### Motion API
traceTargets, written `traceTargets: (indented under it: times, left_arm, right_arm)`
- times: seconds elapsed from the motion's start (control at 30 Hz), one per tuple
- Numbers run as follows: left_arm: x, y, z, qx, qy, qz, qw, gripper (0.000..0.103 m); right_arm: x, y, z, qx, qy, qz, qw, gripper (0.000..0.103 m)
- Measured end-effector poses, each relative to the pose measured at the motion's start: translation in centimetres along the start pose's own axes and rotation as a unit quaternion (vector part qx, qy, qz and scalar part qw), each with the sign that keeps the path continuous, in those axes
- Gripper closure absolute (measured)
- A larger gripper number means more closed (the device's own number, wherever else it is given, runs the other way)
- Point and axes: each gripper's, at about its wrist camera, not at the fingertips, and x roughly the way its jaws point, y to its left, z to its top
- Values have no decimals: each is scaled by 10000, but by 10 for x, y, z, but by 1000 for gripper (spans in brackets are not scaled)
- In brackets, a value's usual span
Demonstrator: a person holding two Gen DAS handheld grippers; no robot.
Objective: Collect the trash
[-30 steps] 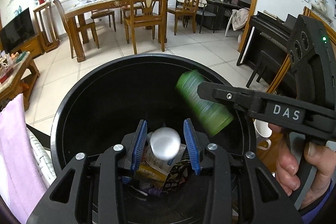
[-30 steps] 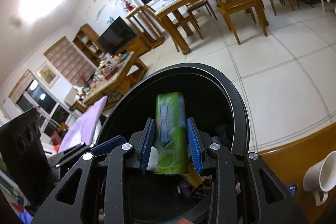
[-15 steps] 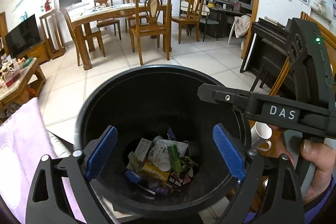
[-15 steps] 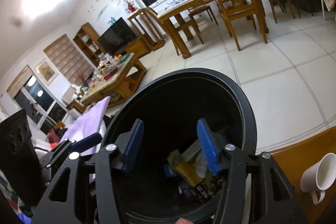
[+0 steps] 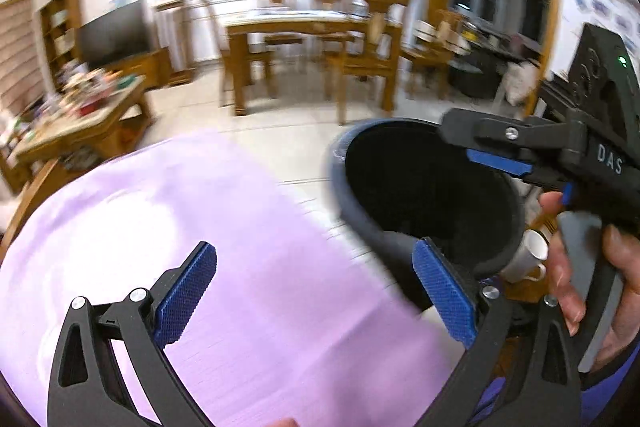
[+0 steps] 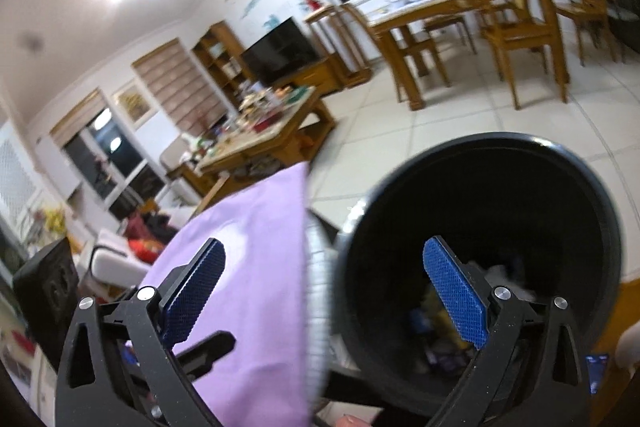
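Nearest to me, my left tool [image 5: 316,291] is spread wide with nothing between its blue pads, and it hangs over a lilac cloth [image 5: 224,235] that fills the low left of that view. My right tool [image 6: 324,291] is spread just as wide and also empty; its left finger sits over the same cloth, its right finger over the mouth of the black bin [image 6: 592,211].

The bin is my landmark. From the left tool it lies ahead and to the right, its round mouth tilted toward me; from the right tool it lies right under the right finger, so my right hand is the nearer one to it. Inside the bin, low in the right wrist view, I can make out a dim heap of trash [image 6: 440,311], wrappers by my guess, too dark and blurred to name.

I see no loose trash outside the bin, so I judge the next piece must be sought elsewhere. The cloth hides whatever it lies on. A white mug [image 5: 524,259] stands just right of the bin, partly cut off. Beyond the bin are tiled floor, then a dining table [image 5: 296,27] with chairs, all smeared by motion.
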Motion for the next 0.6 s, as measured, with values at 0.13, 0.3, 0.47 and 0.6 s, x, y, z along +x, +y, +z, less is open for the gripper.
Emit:
traceTargets:
  times: [0.13, 0.3, 0.47, 0.6]
  left_arm:
    - [-35, 56, -23, -493, -270, 448, 9974, 5]
    - [-81, 124, -52, -1215, -678, 1121, 9839, 5]
    - [-107, 164, -73, -1646, -872, 1707, 9676, 5]
    - [-114, 184, -87, -1874, -892, 1796, 9616, 5]
  right_arm:
    - [30, 63, -7, -477, 91, 35, 9988, 5]
    - [65, 147, -30, -1157, 124, 274, 9928, 5]
    - [94, 220, -62, -1732, 13, 349, 9843, 5]
    - [103, 251, -89, -2086, -283, 105, 9775, 5]
